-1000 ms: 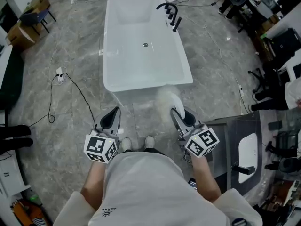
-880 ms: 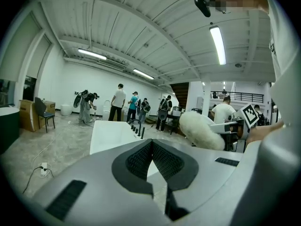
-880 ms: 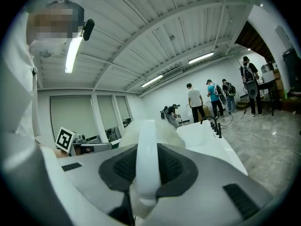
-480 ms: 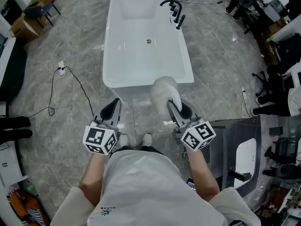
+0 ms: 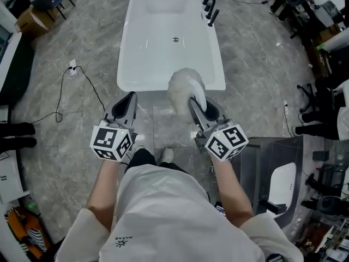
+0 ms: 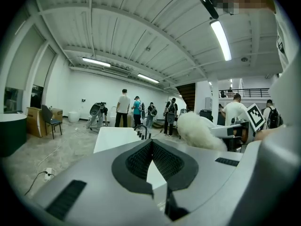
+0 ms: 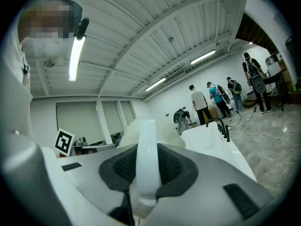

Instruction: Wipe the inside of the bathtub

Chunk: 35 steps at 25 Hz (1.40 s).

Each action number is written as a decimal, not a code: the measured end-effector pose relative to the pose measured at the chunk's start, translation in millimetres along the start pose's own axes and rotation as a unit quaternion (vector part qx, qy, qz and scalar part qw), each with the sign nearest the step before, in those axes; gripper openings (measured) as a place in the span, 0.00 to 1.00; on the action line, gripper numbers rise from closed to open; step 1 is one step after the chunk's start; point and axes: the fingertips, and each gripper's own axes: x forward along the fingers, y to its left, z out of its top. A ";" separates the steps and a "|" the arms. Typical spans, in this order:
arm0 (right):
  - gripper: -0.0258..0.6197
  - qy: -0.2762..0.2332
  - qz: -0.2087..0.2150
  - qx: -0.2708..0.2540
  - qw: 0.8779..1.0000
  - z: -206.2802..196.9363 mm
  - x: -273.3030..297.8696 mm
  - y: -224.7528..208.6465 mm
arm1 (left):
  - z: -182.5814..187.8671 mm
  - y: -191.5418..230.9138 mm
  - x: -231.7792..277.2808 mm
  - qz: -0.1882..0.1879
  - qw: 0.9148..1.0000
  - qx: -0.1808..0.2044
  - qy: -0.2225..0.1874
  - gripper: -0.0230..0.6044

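The white bathtub (image 5: 163, 48) lies lengthwise ahead of me on the floor, with a black faucet (image 5: 204, 5) on its right rim and a drain (image 5: 175, 39) in its floor. My right gripper (image 5: 197, 109) is shut on the white handle (image 7: 146, 159) of a fluffy white duster (image 5: 182, 89). The duster's head hangs over the tub's near rim. My left gripper (image 5: 124, 107) is beside it, short of the tub, shut with nothing in it. The left gripper view shows the pads (image 6: 162, 160) meeting, with the duster (image 6: 200, 131) and the tub (image 6: 115, 138) beyond.
A cable and plug (image 5: 71, 67) lie on the marble floor left of the tub. A grey unit with a small white basin (image 5: 281, 176) stands at my right. Office chairs (image 5: 322, 105) and boxes (image 5: 35, 15) line the edges. Several people (image 6: 123, 108) stand beyond the tub.
I have stepped closer to the tub. Both grippers rose and moved forward, and the duster head went from just short of the tub's near end to over its rim.
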 end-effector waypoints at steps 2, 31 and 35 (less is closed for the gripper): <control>0.19 0.000 0.007 0.003 1.000 0.8 1.8 -1.8 | 1.7 -1.7 2.4 0.002 1.000 0.001 0.000 0.05; 0.19 0.067 -0.014 0.048 0.997 -25.1 175.6 -67.3 | -26.4 149.1 108.9 0.000 0.997 -0.042 0.057 0.05; 0.19 0.103 -0.017 0.048 0.993 -45.8 219.9 -77.9 | -37.7 180.9 132.9 -0.013 0.996 -0.052 0.076 0.05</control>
